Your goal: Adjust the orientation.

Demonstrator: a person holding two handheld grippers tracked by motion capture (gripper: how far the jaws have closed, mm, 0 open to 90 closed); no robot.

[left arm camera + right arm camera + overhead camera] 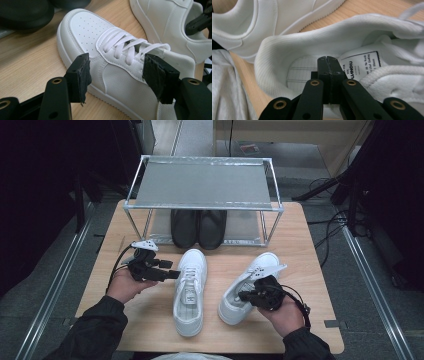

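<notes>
Two white sneakers lie on the wooden table (150, 330). The left sneaker (190, 290) points away from me, laces up. My left gripper (172, 272) stands open at its left side. In the left gripper view the pads (81, 72) straddle the sneaker's laced midsection (125, 65) without pressing on it. The right sneaker (248, 287) is angled to the right. My right gripper (244, 296) is shut, with its tips (327, 59) inside the shoe's opening above the insole label (362, 63); nothing shows between its jaws.
A metal shoe rack (202, 185) stands at the table's far side, with a pair of black shoes (198, 227) on its lower shelf. White fabric (227, 87) lies at the near edge. Dark floor and cables (330, 227) surround the table.
</notes>
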